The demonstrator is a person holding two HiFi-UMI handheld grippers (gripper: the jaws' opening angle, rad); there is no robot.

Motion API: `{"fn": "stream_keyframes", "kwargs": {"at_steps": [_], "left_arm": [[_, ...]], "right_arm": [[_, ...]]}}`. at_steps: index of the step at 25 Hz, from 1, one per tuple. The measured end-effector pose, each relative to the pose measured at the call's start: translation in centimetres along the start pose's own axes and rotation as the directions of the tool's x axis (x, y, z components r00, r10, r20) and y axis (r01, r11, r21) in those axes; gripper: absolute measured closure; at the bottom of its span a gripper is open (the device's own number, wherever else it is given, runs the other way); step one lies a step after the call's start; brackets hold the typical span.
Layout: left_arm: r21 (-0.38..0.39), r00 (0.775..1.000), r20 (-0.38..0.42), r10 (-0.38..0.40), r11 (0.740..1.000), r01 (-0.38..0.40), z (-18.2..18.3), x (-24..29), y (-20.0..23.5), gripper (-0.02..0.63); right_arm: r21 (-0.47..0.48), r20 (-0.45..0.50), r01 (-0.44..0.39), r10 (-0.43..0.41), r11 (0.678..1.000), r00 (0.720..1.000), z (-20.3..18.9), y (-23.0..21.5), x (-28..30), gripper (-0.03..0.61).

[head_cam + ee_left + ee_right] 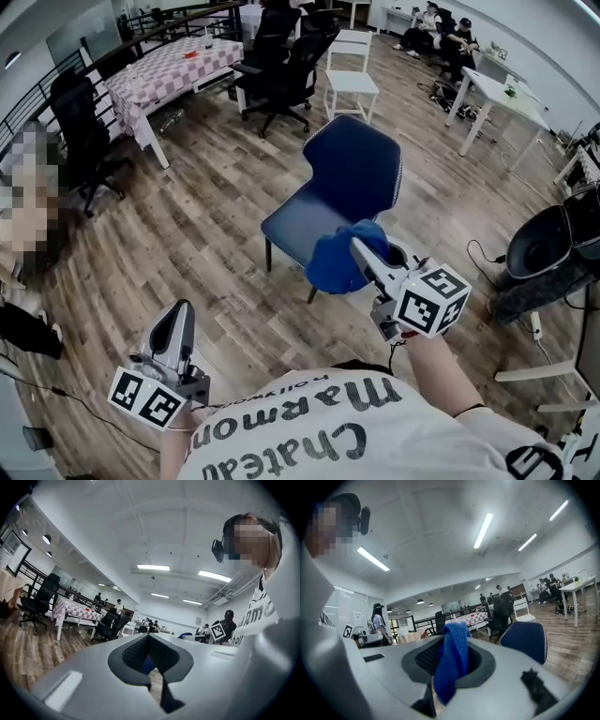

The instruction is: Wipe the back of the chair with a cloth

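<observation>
A blue chair [349, 183] stands on the wooden floor in the head view, its curved back [361, 164] turned toward the far right. My right gripper [360, 251] is shut on a blue cloth [336, 257], which hangs over the chair's near seat edge. In the right gripper view the cloth [452, 660] is pinched between the jaws and the chair back [525, 641] shows to the right. My left gripper [179, 319] is held low at the near left, away from the chair, jaws together with nothing between them [149, 660].
Black office chairs [277, 66] and a white chair [351, 75] stand behind the blue one. A checkered-cloth table [169, 70] is far left, white desks [497, 98] with seated people far right. A dark bin [544, 244] and cables lie at the right.
</observation>
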State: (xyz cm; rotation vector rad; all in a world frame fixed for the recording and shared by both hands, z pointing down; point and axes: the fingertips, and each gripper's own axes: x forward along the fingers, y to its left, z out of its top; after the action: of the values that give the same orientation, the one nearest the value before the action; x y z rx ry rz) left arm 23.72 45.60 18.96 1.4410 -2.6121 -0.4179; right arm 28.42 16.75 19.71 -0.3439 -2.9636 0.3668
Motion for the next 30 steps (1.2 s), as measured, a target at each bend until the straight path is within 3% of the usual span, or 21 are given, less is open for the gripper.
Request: {"fn": "stream_keyframes", "kwargs": {"at_steps": [10, 19, 27, 30], "left_arm": [[0.009, 0.999, 0.002, 0.051, 0.999, -0.051, 0.7, -0.4, 3.7, 0.609], [0.004, 0.997, 0.032, 0.063, 0.998, -0.064, 1.1, 0.4, 5.8, 0.609], [0.051, 0.998, 0.016, 0.062, 0.997, -0.062, 0.1, 3.4, 6.8, 0.611], [0.061, 0.996, 0.055, 0.064, 0.996, -0.068, 0.6, 4.8, 7.4, 0.611]], "right_arm": [[0.087, 0.001, 0.050, -0.050, 0.995, 0.999, -1.4, -1.8, 2.6, 0.506], [0.034, -0.025, 0.034, -0.033, 0.999, 0.999, -1.2, -0.7, 5.6, 0.506], [0.050, -0.079, 0.097, -0.093, 0.994, 0.992, -2.7, -3.3, 6.0, 0.506], [0.062, -0.086, 0.105, -0.099, 0.993, 0.991, -2.9, -5.0, 7.2, 0.505]]}}
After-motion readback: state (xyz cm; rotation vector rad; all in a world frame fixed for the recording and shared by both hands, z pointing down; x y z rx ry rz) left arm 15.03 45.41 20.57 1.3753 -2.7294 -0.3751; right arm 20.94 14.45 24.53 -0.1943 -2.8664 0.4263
